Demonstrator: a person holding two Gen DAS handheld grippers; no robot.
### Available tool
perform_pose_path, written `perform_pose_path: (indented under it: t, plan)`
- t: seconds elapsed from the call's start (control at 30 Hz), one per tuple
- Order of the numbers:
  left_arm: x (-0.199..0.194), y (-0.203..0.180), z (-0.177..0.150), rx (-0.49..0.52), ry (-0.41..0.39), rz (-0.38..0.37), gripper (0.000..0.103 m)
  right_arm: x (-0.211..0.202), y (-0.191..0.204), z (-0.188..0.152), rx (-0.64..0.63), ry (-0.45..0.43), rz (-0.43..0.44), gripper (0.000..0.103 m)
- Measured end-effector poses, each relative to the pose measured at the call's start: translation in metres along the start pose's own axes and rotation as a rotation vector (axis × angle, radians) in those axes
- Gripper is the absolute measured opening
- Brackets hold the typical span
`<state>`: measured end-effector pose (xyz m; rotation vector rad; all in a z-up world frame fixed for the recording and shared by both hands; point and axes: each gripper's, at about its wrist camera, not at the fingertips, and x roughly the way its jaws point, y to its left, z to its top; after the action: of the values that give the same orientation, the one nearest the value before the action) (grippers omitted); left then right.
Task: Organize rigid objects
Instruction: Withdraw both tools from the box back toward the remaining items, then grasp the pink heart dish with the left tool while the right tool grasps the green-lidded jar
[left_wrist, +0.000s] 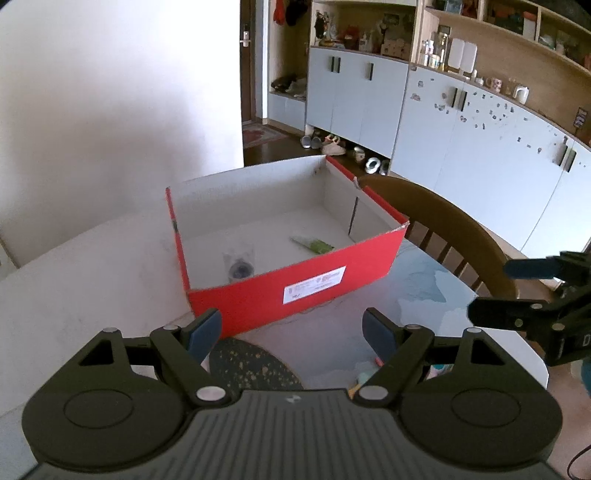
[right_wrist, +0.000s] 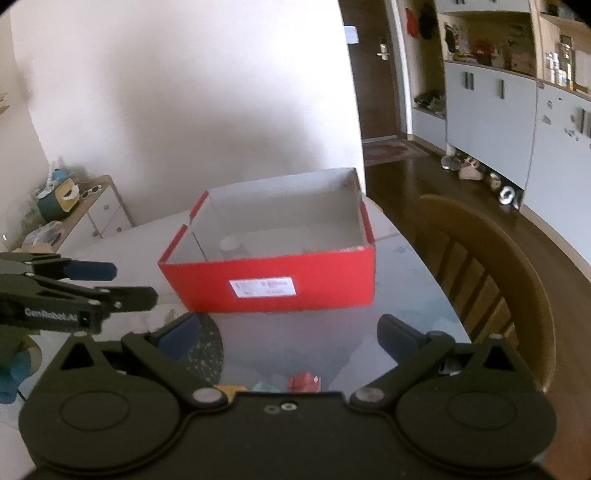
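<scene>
Hovering near the red box (left_wrist: 295, 291) on the table (left_wrist: 92, 280), left gripper (left_wrist: 291, 328) and right gripper (right_wrist: 291, 332) both spread, pinching nothing. Going next, probably, for the small toys (right_wrist: 304, 382) lying nearest, under the right gripper. Worth lowering squarely over one piece, avoiding the dark mat (left_wrist: 255, 365) to the left.

A matt red cardboard box (left_wrist: 295, 280) was seen on a glossy table (left_wrist: 417, 291), beside a wooden chair (left_wrist: 450, 225).
</scene>
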<state>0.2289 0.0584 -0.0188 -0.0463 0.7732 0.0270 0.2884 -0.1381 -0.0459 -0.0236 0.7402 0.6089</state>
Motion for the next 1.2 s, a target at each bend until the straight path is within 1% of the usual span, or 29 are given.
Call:
perform_pose_path:
  t: [0.07,0.2,0.4,0.57,0.6,0.63,0.67,0.77,0.8,0.83,1.0,1.2]
  plan:
    - [-0.002,0.002,-0.005,-0.013,0.001,0.009,0.083,-0.003,-0.002,-0.007,0.018,0.0,-0.007,0.102]
    - [-0.005,0.008,-0.018,-0.035,-0.003,-0.005,0.083,-0.007,-0.001,-0.023,0.023,0.006,-0.032,0.102]
    - [-0.009,0.009,-0.046,-0.004,-0.002,-0.005,0.083,-0.006,0.002,-0.047,0.014,0.034,-0.082,0.102]
    - [-0.007,0.014,-0.07,0.001,0.018,-0.001,0.083,-0.003,0.005,-0.066,-0.052,0.053,-0.118,0.102]
    - [-0.006,0.015,-0.076,-0.002,0.023,0.0,0.085,-0.002,0.004,-0.069,-0.053,0.061,-0.121,0.102]
    - [-0.006,0.016,-0.08,-0.007,0.028,0.003,0.09,0.0,0.003,-0.073,-0.045,0.071,-0.123,0.102]
    - [-0.005,0.017,-0.085,-0.013,0.033,0.004,0.093,0.001,0.001,-0.075,-0.04,0.077,-0.125,0.102]
    - [-0.002,0.018,-0.098,-0.027,0.038,0.001,0.094,0.007,-0.003,-0.083,-0.042,0.095,-0.137,0.102]
    - [-0.001,0.018,-0.103,-0.026,0.042,0.004,0.097,0.01,-0.004,-0.085,-0.042,0.101,-0.144,0.102]
    - [0.0,0.017,-0.107,-0.025,0.048,0.007,0.103,0.012,-0.006,-0.087,-0.044,0.104,-0.152,0.102]
    - [0.01,0.017,-0.133,-0.037,0.099,-0.003,0.103,0.025,-0.015,-0.091,-0.036,0.13,-0.172,0.102]
    - [0.021,0.02,-0.153,-0.063,0.127,0.007,0.103,0.036,-0.021,-0.096,-0.036,0.156,-0.178,0.102]
